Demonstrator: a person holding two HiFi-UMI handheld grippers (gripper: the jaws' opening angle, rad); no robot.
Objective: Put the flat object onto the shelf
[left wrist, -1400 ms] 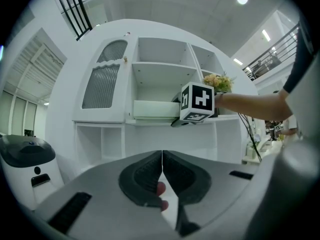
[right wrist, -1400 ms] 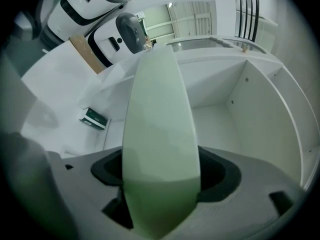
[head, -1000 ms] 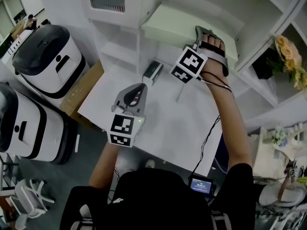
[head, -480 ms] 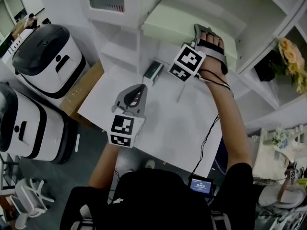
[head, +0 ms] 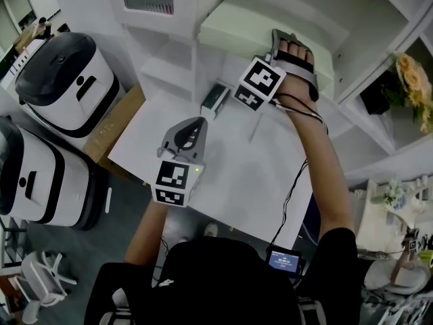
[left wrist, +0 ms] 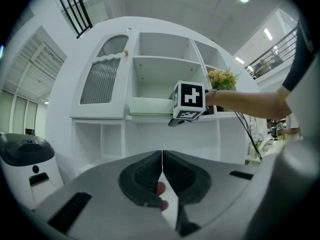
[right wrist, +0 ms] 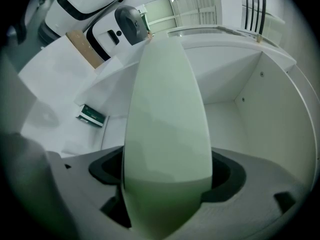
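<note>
The flat object point(head: 250, 26), a pale green slab, lies on the shelf point(right wrist: 240, 124) and reaches its front edge. Its near end sits between the jaws of my right hand-held gripper point(head: 279, 42), which have just been opening and now stand wide, not clamping it. My left hand-held gripper point(left wrist: 162, 176) hovers over the worktop point(head: 230, 181), jaws closed together on nothing.
</note>
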